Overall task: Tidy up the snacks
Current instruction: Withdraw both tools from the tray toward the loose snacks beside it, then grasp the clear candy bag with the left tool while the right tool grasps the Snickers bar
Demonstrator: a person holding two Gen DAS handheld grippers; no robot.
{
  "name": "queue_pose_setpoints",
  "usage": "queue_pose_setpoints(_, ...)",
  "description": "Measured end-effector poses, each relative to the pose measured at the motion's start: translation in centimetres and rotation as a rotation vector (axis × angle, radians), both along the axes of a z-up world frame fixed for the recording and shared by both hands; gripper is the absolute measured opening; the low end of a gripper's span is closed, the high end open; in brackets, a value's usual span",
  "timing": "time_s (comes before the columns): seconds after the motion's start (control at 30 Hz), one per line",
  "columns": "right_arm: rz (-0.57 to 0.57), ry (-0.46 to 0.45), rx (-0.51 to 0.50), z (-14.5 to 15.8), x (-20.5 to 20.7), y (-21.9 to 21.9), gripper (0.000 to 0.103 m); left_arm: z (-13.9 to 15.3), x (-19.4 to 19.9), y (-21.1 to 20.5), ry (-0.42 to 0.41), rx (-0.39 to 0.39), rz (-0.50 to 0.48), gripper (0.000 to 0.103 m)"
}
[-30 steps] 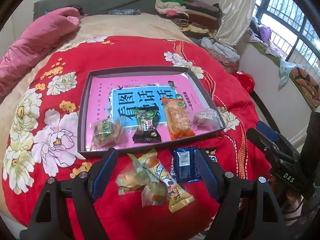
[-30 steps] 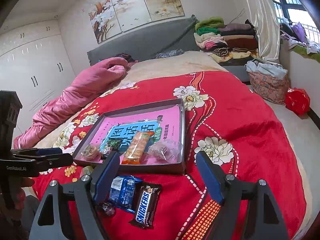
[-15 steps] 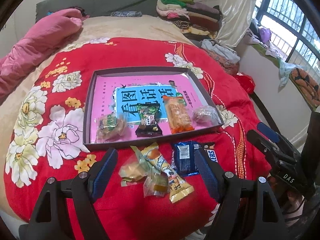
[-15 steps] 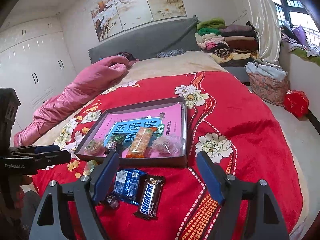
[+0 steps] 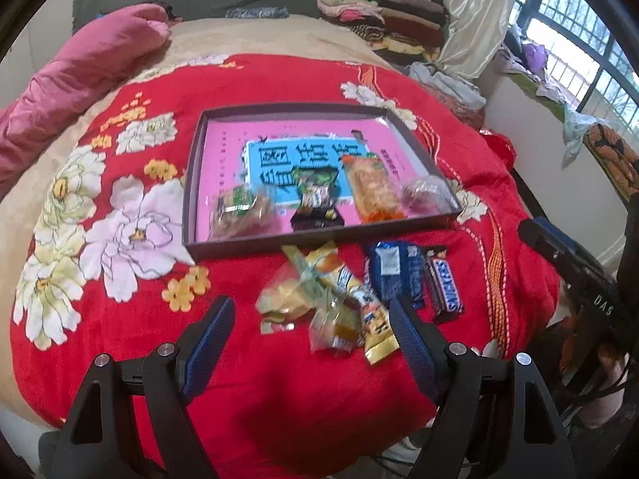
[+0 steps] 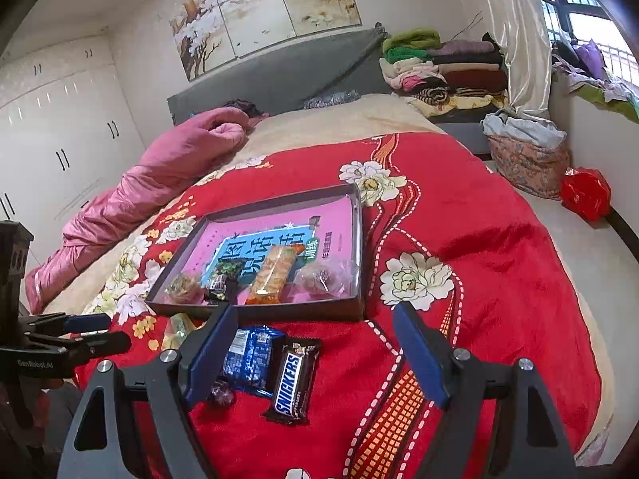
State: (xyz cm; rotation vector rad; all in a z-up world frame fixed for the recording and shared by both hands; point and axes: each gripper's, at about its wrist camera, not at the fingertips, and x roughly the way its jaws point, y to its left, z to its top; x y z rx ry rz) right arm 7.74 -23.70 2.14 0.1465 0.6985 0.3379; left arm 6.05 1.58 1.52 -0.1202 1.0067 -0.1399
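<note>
Lying loose on the red floral blanket (image 5: 279, 80), just in front of the shallow tray (image 5: 191, 215), are the snacks; a yellow wrapped bar (image 5: 351, 291) and clear-wrapped candies (image 5: 287, 299) sit between the spread jaws of the left gripper (image 5: 311, 319), touching neither pad. The right gripper (image 6: 315, 343) also has its jaws wide apart and empty; the Snickers bar (image 6: 293, 383) and a blue packet (image 6: 249, 359) lie between them, nearer its left pad; four more snacks, among them an orange pack (image 6: 273, 275), line the tray's near edge.
</note>
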Motion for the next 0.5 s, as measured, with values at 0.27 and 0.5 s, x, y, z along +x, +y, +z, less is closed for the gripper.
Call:
queue_pose_setpoints(0.27,0.029,0.016,-0.025,-0.5,-0.2,0.8,0.08,-1.7,-0.6,-0.2,0.038,0.022,-0.016,0.081)
queue_pose_setpoints(0.5,0.051,0.047,-0.055,-1.2,-0.2,1.8,0.08,-2.7,-0.6,-0.6,0.055,0.009,-0.03,0.081)
